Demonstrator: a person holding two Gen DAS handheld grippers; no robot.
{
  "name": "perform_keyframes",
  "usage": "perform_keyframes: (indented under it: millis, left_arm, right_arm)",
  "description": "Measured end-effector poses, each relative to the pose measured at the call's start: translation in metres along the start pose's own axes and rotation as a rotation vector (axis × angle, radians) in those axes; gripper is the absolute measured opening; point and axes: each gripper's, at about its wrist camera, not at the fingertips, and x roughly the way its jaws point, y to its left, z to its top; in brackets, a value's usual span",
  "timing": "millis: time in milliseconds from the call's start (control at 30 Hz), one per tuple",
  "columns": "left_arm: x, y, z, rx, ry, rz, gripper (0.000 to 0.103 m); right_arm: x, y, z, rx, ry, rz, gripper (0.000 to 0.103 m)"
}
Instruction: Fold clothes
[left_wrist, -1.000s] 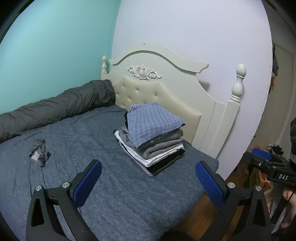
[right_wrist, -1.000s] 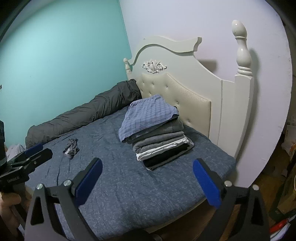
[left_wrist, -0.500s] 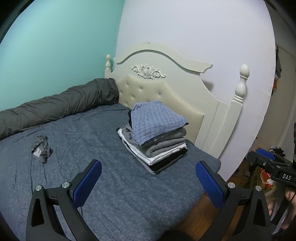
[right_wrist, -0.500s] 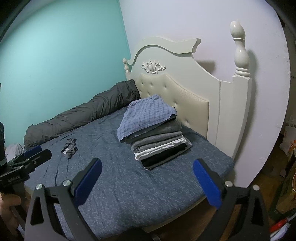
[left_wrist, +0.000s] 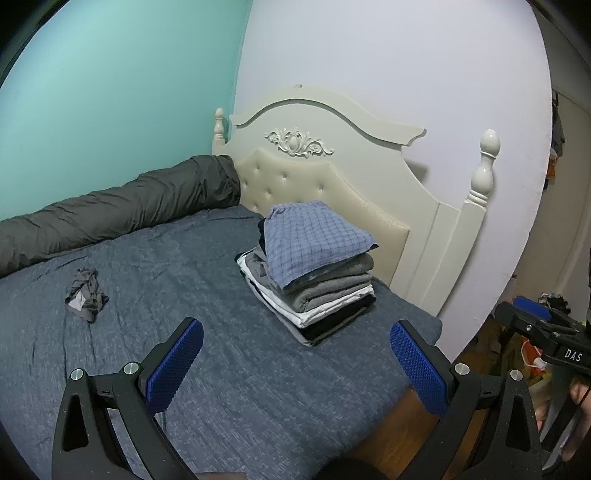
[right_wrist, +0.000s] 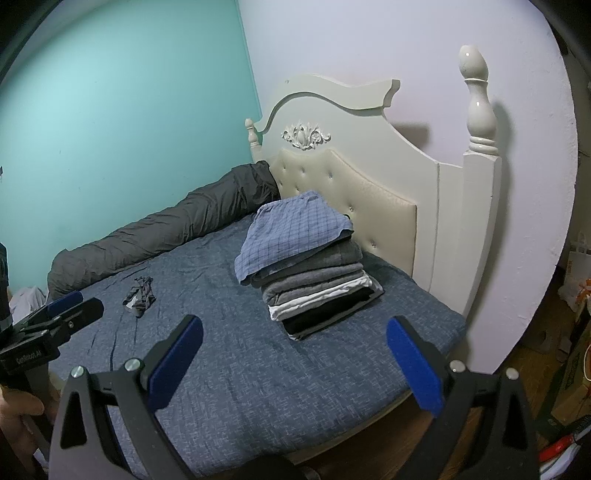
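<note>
Both claws are held wide apart and empty above the near edge of the bed: the left claw and the right claw each show two blue pads spread with nothing between them. A stack of folded clothes is set near the headboard, topped by a blue checked garment that overhangs the grey layers beneath. One small crumpled grey garment is left unfolded on the blue bedcover, well apart from the stack and off to the left, near the dark rolled duvet along the wall.

The step in hand is judged to be the reach for that last piece. It is best approached low and from the near side, so that only the garment is pinched and not the bedcover under it. An edge or corner should be taken by one claw and the opposite edge by the other, the cloth then being lifted and spread flat before any fold is made. The finished stack should be kept clear of, since its top layer looks easily dragged
</note>
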Motion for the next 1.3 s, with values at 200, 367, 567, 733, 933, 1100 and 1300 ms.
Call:
perform_keyframes:
  millis: [200, 367, 567, 733, 933, 1100, 1300]
  left_arm:
    - [-0.0024, -0.0028, -0.0012, 0.012, -0.007, 0.003, 0.103]
    - [-0.0019, -0.0025, -0.0030, 0.010, -0.005, 0.004, 0.103]
    - [-0.0045, -0.0020, -0.0044, 0.010, -0.017, 0.011, 0.103]
    - [-0.0075, -0.0013, -0.0047, 0.006, -0.026, 0.013, 0.103]
    - [-0.0086, -0.0023, -0.0044, 0.010, -0.021, 0.010, 0.103]
    - [-0.0084, -0.0017, -0.0036, 0.006, -0.019, 0.005, 0.103]
    - [-0.0085, -0.0020, -0.0038, 0.000, -0.021, 0.000, 0.103]
  right_arm:
    - [0.0002, -0.0001, -0.0004, 0.000, -0.001, -0.001, 0.101]
    - [0.0007, -0.0001, -0.0018, 0.003, 0.001, 0.000, 0.101]
    - [0.0010, 0.0016, -0.0031, -0.002, 0.006, -0.002, 0.101]
    - [0.0005, 0.0008, -0.0026, -0.001, 0.004, -0.002, 0.101]
    - [-0.0007, -0.0002, -0.0024, -0.001, 0.004, -0.003, 0.101]
    - [-0.0003, -0.0009, -0.0020, 0.002, 0.006, -0.004, 0.101]
    - [-0.0002, -0.0008, -0.0019, 0.002, 0.007, -0.005, 0.101]
